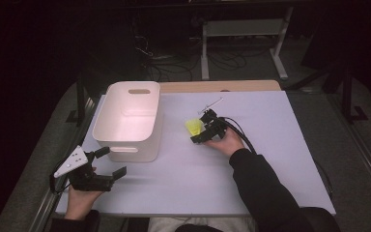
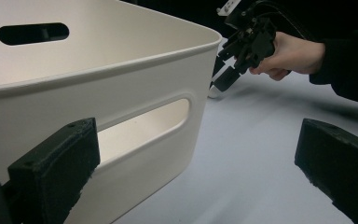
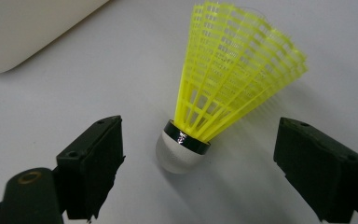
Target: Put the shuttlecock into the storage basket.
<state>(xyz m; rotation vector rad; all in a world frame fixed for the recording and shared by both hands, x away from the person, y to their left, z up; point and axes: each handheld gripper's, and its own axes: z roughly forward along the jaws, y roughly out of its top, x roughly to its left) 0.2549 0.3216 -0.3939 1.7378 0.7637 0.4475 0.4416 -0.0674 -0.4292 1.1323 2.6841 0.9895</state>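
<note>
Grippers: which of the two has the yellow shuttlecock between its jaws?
The right gripper, out on the mat beside the bin. The shuttlecock lies between its open jaws, untouched. The left gripper sits at the bin's near corner with nothing between its jaws.

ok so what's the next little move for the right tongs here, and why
Probably close the right tongs further on the yellow shuttlecock, low near its white cork. In the right gripper view the cork sits between the two open pads, with a gap on each side and nothing gripped yet. The white bin stands just beside it, a likely place to drop it.
</note>
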